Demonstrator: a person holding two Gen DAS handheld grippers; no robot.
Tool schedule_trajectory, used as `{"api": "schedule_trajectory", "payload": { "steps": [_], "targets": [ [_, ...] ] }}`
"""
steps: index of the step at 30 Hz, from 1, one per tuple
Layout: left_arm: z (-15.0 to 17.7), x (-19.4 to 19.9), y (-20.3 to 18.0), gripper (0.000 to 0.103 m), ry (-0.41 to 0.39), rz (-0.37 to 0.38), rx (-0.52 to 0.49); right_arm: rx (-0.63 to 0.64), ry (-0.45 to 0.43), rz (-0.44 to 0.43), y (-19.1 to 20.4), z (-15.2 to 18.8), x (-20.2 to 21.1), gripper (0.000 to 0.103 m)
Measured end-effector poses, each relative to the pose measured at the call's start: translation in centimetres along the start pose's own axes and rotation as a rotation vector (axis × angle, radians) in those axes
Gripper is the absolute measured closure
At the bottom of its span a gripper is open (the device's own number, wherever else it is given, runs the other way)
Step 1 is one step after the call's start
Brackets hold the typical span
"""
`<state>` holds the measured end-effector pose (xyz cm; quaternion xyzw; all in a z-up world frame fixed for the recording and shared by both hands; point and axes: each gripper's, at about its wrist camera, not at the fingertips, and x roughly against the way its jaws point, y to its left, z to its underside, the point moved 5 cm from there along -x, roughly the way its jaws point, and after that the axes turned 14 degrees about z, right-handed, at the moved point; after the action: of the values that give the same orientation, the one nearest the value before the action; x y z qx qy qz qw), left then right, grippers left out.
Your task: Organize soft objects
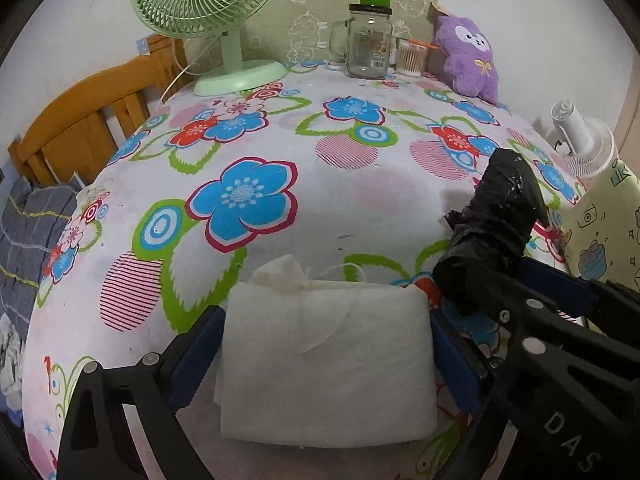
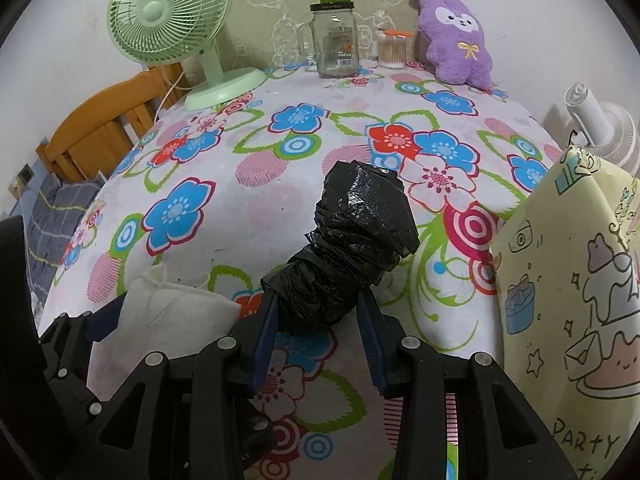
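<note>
A white folded soft pad point(image 1: 328, 368) sits between the blue fingers of my left gripper point(image 1: 325, 314), which is shut on its two sides just above the flowered tablecloth point(image 1: 248, 200). My right gripper point(image 2: 318, 300) is shut on the lower end of a black plastic-wrapped bundle point(image 2: 360, 224), which sticks up and forward past the fingertips. The two grippers are side by side. The bundle point(image 1: 496, 216) shows at the right of the left wrist view, and the pad point(image 2: 172, 312) at the lower left of the right wrist view. A purple plush toy point(image 2: 456, 40) leans on the wall at the far right.
At the back stand a green desk fan point(image 1: 208, 12), a glass mug jar point(image 1: 366, 42) and a cup of cotton swabs point(image 1: 410, 58). A yellow party bag point(image 2: 568, 280) rises close on the right, with a white fan point(image 2: 600, 128) behind it. A wooden frame point(image 1: 80, 120) lies off the left edge.
</note>
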<state>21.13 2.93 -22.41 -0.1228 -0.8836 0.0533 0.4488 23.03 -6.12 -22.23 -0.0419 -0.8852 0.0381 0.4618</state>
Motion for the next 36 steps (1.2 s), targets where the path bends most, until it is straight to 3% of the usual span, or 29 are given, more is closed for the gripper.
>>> {"api": "schedule_trajectory", "payload": {
  "steps": [2, 8, 21, 36],
  "targets": [
    [0.0, 0.3, -0.1, 0.017, -0.007, 0.005, -0.004, 0.002, 0.000, -0.001, 0.1, 0.0, 0.0, 0.061],
    [0.2, 0.7, -0.5, 0.025, -0.003, 0.012, -0.013, 0.008, -0.005, -0.007, 0.3, 0.2, 0.4, 0.060],
    [-1.1, 4.1, -2.8, 0.026, -0.071, 0.008, -0.044, 0.004, -0.073, -0.004, -0.7, -0.5, 3.8, 0.060],
    [-2.8, 9.8, -7.2, 0.026, -0.174, 0.020, -0.100, -0.004, -0.199, -0.007, -4.1, -2.0, 10.6, 0.060]
  ]
}}
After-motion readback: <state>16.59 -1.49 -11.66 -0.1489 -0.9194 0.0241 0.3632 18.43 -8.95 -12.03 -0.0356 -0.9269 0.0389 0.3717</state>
